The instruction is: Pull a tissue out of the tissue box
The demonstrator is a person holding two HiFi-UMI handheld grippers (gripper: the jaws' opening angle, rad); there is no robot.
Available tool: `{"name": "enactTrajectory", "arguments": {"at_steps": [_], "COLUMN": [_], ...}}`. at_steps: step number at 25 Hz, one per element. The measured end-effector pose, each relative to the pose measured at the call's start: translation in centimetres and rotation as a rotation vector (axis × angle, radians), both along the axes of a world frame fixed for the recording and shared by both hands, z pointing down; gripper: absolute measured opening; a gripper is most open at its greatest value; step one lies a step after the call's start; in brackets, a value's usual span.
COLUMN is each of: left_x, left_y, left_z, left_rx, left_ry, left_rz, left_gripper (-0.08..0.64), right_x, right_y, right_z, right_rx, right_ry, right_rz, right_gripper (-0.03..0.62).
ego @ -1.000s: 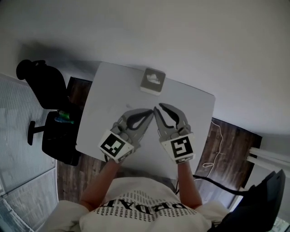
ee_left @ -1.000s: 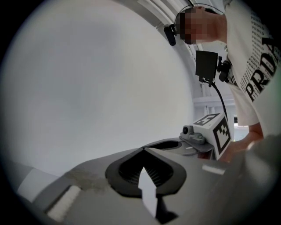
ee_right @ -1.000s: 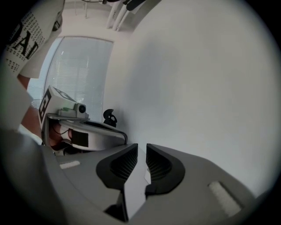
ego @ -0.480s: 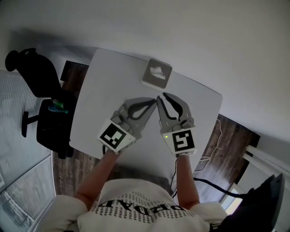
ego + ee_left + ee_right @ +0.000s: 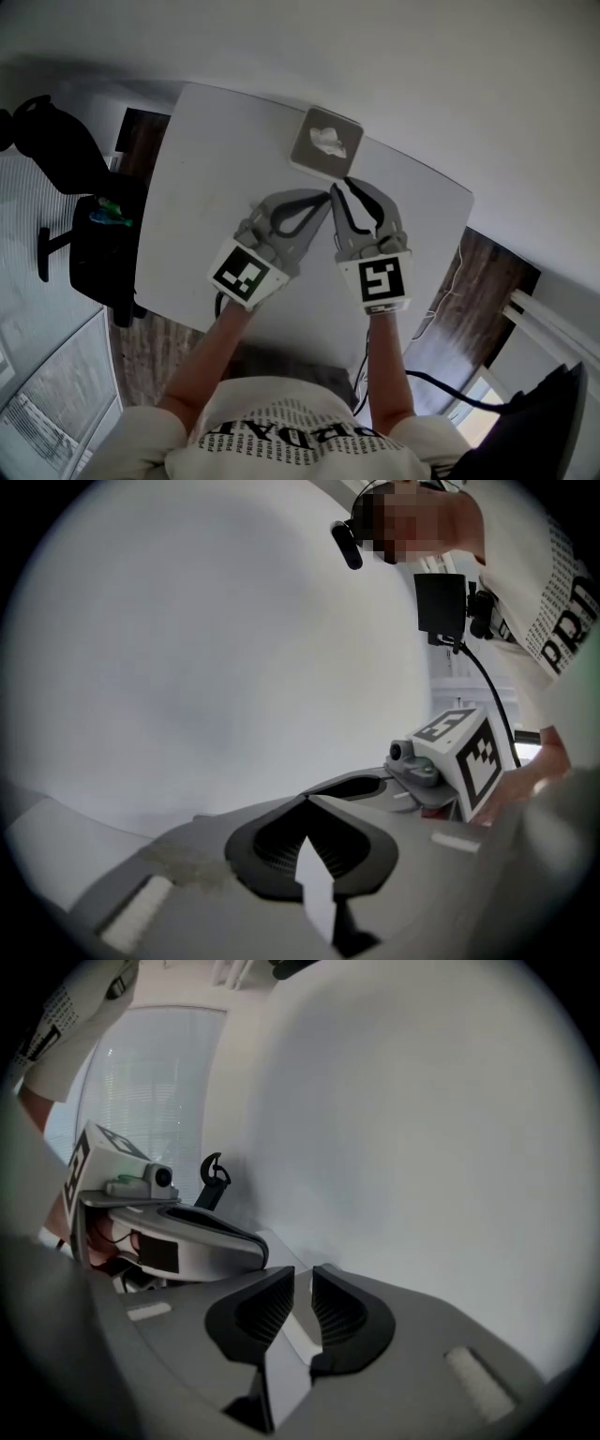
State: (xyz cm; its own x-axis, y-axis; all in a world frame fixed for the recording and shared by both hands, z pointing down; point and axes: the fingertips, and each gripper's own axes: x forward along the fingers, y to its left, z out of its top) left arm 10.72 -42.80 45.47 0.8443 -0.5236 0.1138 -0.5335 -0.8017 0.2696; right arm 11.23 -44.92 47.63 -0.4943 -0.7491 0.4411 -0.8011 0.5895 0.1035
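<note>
White counter (image 5: 187, 216) over a dark wood floor, black chair (image 5: 66, 155) off to the left. Nearest, both forearms reach out over the middle of the counter.

Left hand-held gripper (image 5: 322, 198): jaws clenched tip to tip, nothing in them.

Right hand-held gripper (image 5: 341, 190): jaws parted by a narrow slit, empty.

The two tips sit close together. In the head view they are just short of the tissue box (image 5: 305, 157) and seem clear of it.

The box lies flat at the counter's far edge, near the wall. A white tissue (image 5: 328, 139) tuft stands out of its top slot.

Step in hand, as I judge it: the approach. It would go best by opening the right jaws wider, coming down over the tuft and pinching it high. Then draw straight up while the left steadies the box top.
</note>
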Motion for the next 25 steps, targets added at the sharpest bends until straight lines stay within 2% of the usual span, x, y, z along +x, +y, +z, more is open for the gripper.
{"name": "enactTrajectory", "arguments": {"at_steps": [6,9,12,20,25], "left_x": [0.3,0.3,0.1,-1.1,-1.3], "left_y": [-1.4,-2.3,-3.3,-4.5,-4.9], "left_z": [1.8,2.9,3.6,5.3,6.3], "left_rx": [-0.008,-0.024,-0.033,-0.062,-0.081], "left_ry": [0.009,0.012,0.016,0.022,0.017], "left_rz": [-0.014,-0.029,-0.046,-0.069,-0.066], "left_gripper": [-0.009,-0.009,-0.009,-0.009,-0.009], "right_x": [-0.1,-0.6,-1.0,-0.7,-0.6], "right_y": [-1.3,-1.9,-2.6,-4.9,-5.5], "right_z": [2.7,4.2,5.1,6.5,7.5], "right_rx": [-0.026,-0.049,-0.051,-0.061,-0.076], "right_ry": [0.051,0.088,0.107,0.126,0.103], "right_rz": [-0.026,-0.050,-0.053,-0.016,-0.011], "right_gripper": [0.057,0.090,0.091,0.091,0.091]}}
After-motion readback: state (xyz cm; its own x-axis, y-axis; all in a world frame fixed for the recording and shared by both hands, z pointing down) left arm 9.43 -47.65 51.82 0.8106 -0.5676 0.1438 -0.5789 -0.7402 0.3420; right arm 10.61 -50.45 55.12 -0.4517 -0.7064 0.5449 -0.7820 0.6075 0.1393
